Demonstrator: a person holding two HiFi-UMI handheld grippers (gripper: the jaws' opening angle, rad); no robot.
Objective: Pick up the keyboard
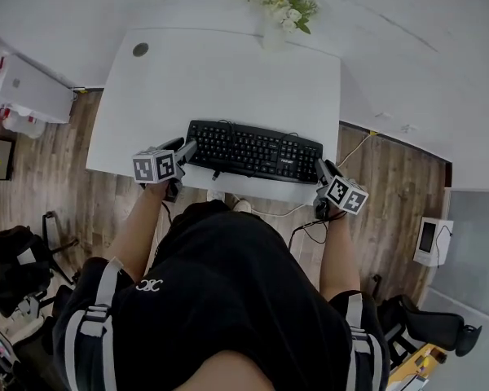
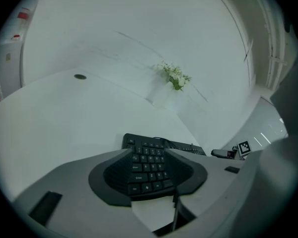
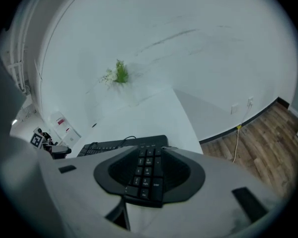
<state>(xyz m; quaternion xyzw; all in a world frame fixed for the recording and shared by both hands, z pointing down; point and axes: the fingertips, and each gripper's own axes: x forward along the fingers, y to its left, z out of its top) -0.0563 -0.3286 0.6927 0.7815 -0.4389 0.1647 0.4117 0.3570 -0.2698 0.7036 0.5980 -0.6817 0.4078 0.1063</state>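
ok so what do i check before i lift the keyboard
1. Left tongs on the left end of the keyboard: ok. The keys sit between the pads and no gap shows.
2. Right tongs on the number-pad end: ok, same fit.
3. Both ends held at matching spots: ok. In the head view each pair of tongs is at one short end.
4. Keyboard resting flat before the lift: ok. It lies on the white table near the front edge.
5. Cable free to follow: cannot tell. It loops behind the keyboard and its far end is out of sight.
6. Space around it: ok. The flowers stand apart at the far edge.
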